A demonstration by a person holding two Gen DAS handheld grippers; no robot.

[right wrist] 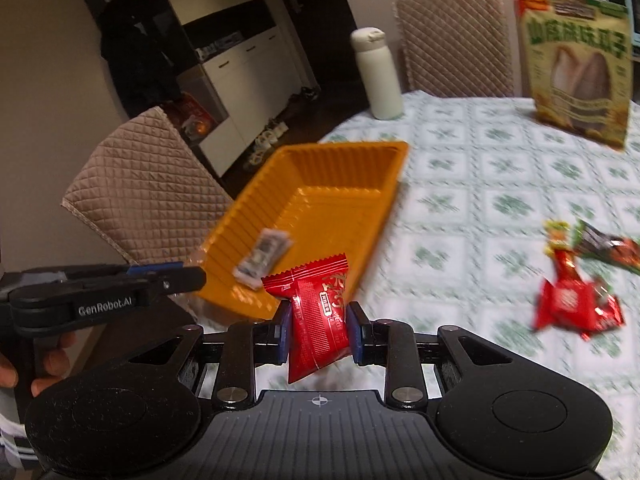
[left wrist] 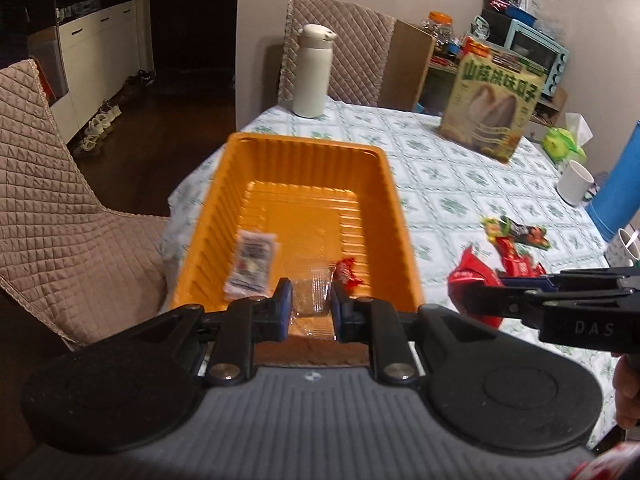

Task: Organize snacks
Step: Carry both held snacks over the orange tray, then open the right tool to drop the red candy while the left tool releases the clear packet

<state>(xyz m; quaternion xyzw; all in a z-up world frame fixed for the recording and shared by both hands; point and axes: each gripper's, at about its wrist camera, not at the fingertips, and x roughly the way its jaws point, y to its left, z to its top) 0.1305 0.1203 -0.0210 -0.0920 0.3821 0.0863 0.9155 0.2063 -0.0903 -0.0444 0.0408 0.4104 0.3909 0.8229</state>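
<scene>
An orange tray [left wrist: 224,184] [right wrist: 384,160] sits at the table's left edge. It holds a white packet [left wrist: 252,264] [right wrist: 262,258] and a small red candy [left wrist: 346,274]. My left gripper [left wrist: 311,300] is shut on a clear-wrapped snack [left wrist: 310,294] over the tray's near end; it shows side-on in the right wrist view [right wrist: 176,276]. My right gripper [right wrist: 318,330] is shut on a red snack packet [right wrist: 318,316], held above the table beside the tray's near right corner. Loose red and green snack packets [left wrist: 516,240] [right wrist: 576,292] lie on the tablecloth to the right.
A cream flask [left wrist: 312,72] and a large snack box [left wrist: 494,100] stand at the table's far side. A white mug [left wrist: 574,182] and a blue cylinder [left wrist: 620,184] are at the right. Quilted chairs [left wrist: 48,184] stand left and behind.
</scene>
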